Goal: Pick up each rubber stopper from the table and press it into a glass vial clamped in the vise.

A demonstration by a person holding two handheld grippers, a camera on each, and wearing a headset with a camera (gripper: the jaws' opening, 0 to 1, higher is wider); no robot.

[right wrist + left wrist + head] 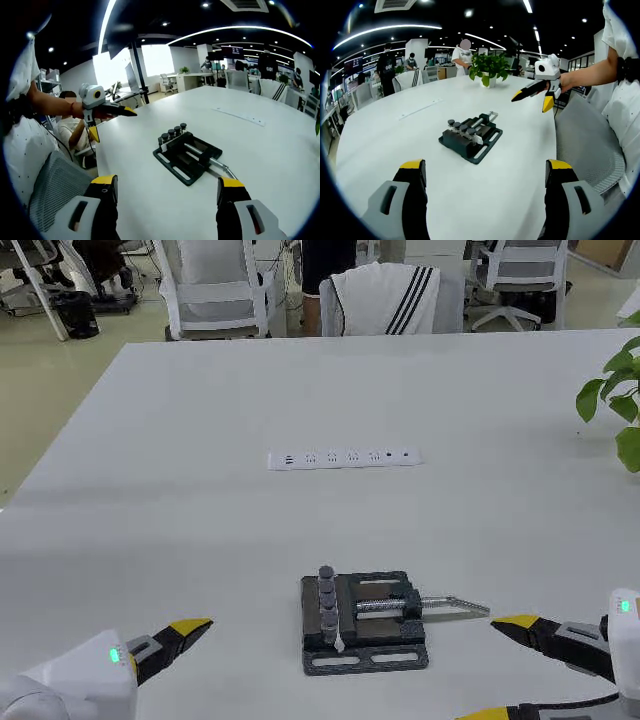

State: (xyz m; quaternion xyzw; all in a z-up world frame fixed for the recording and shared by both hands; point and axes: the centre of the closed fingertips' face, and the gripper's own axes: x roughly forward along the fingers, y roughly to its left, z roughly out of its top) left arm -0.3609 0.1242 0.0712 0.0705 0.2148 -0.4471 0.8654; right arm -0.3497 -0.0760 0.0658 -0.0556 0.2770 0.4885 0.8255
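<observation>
The left gripper (485,167) hovers over the table, spread wide and empty, left of the vise (380,640). A row of vials (327,605) stands upright in the vise, each capped with dark stoppers (172,132). At the right, the right gripper (480,670) is also spread wide, holding nothing.

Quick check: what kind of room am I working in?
Likely an open-plan office: a large white table with a power strip, swivel chairs behind it, and a potted plant.

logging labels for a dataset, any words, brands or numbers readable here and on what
None can be read.
power strip: marks by its sockets, too small.
black shirt of a person: pale print on the back, blurred.
vise: no lettering visible.
</observation>
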